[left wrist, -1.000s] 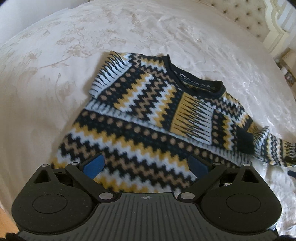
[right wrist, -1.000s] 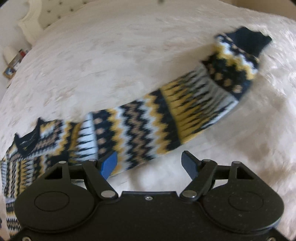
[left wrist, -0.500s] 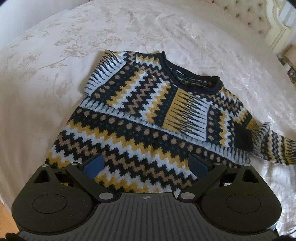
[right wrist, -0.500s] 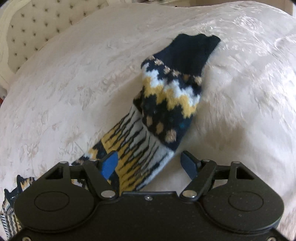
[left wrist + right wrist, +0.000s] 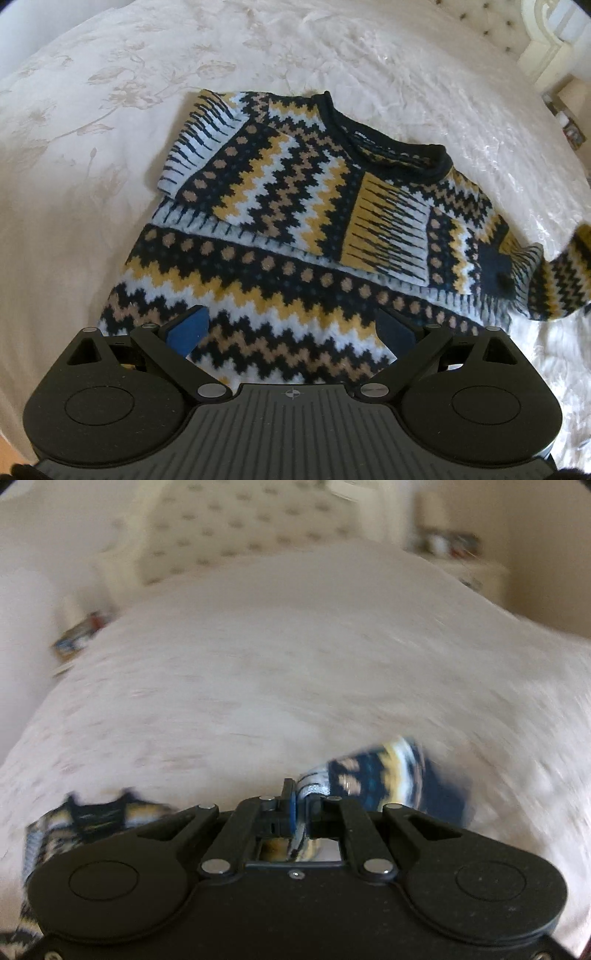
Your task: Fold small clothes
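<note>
Sweater [image 5: 295,236], zigzag-knit in navy, yellow, tan and white, lies flat on the cream bed [image 5: 110,110], one sleeve already folded across its chest. The left gripper [image 5: 291,328] hovers over the hem at six o'clock, fingers spread wide. The right gripper [image 5: 300,805] has its fingers pinching the other sleeve [image 5: 384,775], whose cuff hangs toward three o'clock.

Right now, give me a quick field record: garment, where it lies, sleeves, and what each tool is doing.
garment: patterned sweater, front up
surface: cream bedspread
one sleeve: folded across the chest
other sleeve: lifted off the bed, pinched near the cuff
right tool: shut on the sleeve; view blurred
left tool: open, above the hem, not gripping
</note>
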Demonstrator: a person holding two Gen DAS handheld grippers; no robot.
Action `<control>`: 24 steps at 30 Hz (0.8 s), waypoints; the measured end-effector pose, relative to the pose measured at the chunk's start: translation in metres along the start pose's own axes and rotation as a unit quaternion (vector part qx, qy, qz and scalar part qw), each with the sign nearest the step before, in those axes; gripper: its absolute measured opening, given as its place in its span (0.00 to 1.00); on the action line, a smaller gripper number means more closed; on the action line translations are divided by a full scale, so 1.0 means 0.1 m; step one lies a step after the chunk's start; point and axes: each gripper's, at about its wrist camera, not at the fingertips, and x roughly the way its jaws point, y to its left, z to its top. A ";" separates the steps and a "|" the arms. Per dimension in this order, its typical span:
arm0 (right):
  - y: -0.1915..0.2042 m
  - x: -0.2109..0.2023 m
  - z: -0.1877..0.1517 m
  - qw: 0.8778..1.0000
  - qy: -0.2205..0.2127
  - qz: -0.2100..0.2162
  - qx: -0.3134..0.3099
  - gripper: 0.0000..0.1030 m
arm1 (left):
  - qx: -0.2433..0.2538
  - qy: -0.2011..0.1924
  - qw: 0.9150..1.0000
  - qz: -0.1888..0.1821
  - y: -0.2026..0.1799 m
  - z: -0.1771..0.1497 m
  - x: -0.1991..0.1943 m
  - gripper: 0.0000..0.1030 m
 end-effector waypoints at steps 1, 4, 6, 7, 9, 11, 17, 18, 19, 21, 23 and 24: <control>0.18 -0.03 0.01 1.000 -0.001 0.013 -0.018 0.12 | 0.004 0.002 1.000 -0.003 0.04 0.03 0.01 0.96; 0.68 -0.07 -0.04 0.997 0.004 0.052 -0.061 0.12 | 0.012 0.004 1.000 -0.010 0.16 0.12 0.01 0.96; 1.02 -0.04 -0.11 0.994 0.011 0.072 -0.085 0.12 | 0.016 0.004 1.000 -0.013 0.27 0.18 0.01 0.96; 1.20 -0.03 -0.17 0.992 0.016 0.079 -0.098 0.12 | 0.017 0.004 1.000 -0.014 0.33 0.20 0.01 0.96; 1.48 0.05 -0.28 0.989 0.028 0.090 -0.115 0.12 | 0.019 0.004 1.000 -0.016 0.44 0.26 0.01 0.96; 1.75 0.14 -0.42 0.986 0.044 0.100 -0.124 0.12 | 0.021 0.005 1.000 -0.017 0.56 0.32 0.01 0.96; 2.43 0.41 -0.93 0.974 0.100 0.103 -0.173 0.12 | 0.027 0.011 0.999 -0.022 0.91 0.47 0.05 0.96; 2.53 0.47 -1.02 0.972 0.110 0.101 -0.182 0.12 | 0.028 0.012 0.999 -0.024 0.96 0.50 0.07 0.96; 2.61 0.47 -1.10 0.970 0.118 0.099 -0.188 0.13 | 0.030 0.014 0.999 -0.025 1.01 0.52 0.08 0.96; 2.75 0.54 -1.24 0.966 0.134 0.094 -0.201 0.17 | 0.031 0.019 0.999 -0.030 1.10 0.57 0.12 0.96; 2.85 0.61 -1.38 0.962 0.148 0.090 -0.210 0.19 | 0.034 0.023 0.998 -0.038 1.16 0.62 0.16 0.96; 2.91 0.66 -1.44 0.961 0.154 0.087 -0.213 0.20 | 0.038 0.026 0.998 -0.041 1.17 0.65 0.18 0.96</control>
